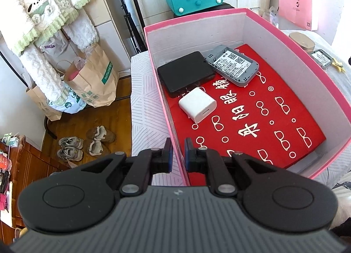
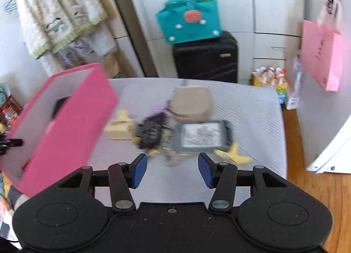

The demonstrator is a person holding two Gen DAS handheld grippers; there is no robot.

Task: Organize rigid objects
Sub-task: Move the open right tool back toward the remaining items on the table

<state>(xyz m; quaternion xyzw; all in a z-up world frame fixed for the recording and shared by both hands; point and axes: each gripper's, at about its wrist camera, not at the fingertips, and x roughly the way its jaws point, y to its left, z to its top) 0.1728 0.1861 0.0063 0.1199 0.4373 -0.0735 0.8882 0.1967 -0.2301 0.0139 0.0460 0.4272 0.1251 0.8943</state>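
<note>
The left tongs are pinching the near wall of the pink box, one pad outside and one inside. Only the left wrist view looks down into the box: a black square case, a grey router lying label-up and a white charger lie together at its far left, on a red printed lining.

The right wrist view is blurred. It shows the right tongs spread wide and holding nothing, above the striped surface. Just beyond them lie a second grey router, a beige case, a dark keypad-like thing, a cream clip and a yellow clip. The box stands to their left.
</note>
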